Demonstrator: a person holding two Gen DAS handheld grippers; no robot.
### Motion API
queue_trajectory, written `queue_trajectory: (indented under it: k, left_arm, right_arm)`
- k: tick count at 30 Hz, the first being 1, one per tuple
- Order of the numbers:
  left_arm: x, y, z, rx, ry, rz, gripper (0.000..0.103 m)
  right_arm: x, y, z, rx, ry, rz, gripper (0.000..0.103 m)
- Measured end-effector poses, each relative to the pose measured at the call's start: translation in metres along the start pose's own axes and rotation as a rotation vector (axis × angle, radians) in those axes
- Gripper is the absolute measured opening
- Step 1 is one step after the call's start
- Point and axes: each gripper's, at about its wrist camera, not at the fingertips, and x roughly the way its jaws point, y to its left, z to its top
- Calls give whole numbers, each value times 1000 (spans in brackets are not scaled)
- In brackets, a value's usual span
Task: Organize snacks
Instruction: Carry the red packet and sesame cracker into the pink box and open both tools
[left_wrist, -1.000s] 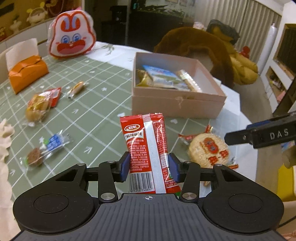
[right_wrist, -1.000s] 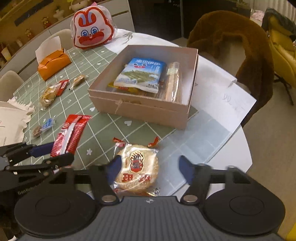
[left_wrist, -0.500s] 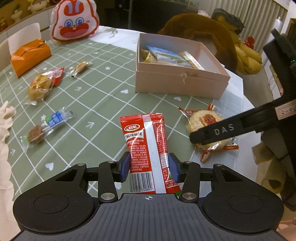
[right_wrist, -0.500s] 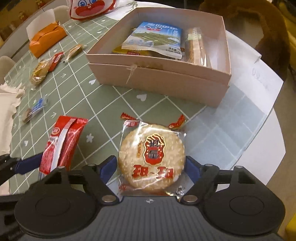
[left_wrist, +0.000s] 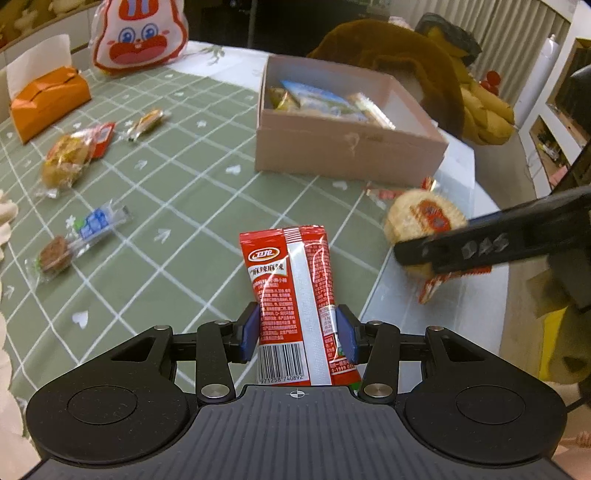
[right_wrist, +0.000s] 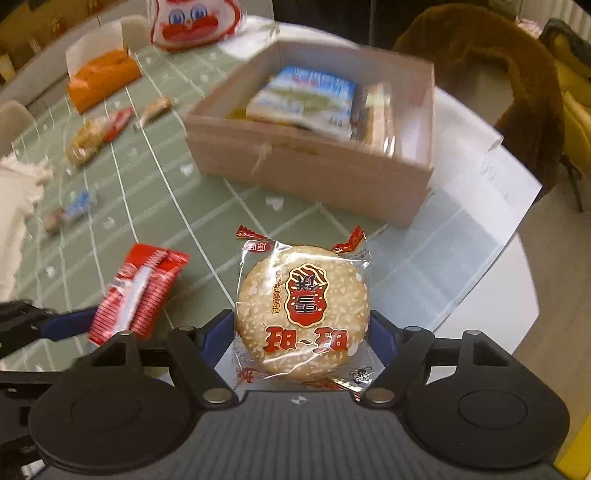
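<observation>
The left hand-held gripper (left_wrist: 297, 332) is clamping a red snack sachet (left_wrist: 295, 291) by its lower half, the packet standing up between the blue pads above the green checked cloth of the bench (left_wrist: 166, 206). The right hand-held gripper (right_wrist: 302, 332) is closing its jaws around a round sesame rice cracker in a clear wrapper (right_wrist: 302, 314); the pads are sitting at the wrapper's two sides, and the cracker looks gripped, though how firmly is hard to tell.

Both snacks are lying short of the open pink cardboard box (right_wrist: 314, 170), which is already holding a blue-and-white packet (right_wrist: 306, 96) and a long clear-wrapped bar (right_wrist: 376, 114).

To do this well, the right jaws should be pressing on the cracker's rim gently, since it will likely crack under a hard squeeze, and the slippery film may let it slide. Carrying each snack over the near wall before letting go, one hand at a time, should be avoiding a collision above the box.
</observation>
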Motion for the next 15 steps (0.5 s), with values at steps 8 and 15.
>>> queue_trajectory:
  k: [8,15]
  left_arm:
    - [-59,7,125,41,-274,-74,50]
    - [-14,-2,225,-11,-240,-187,51]
  right_arm:
    - [-127,-28,106,5,-372,-22,77]
    - [-172,-66,196,49,-499,-53,77]
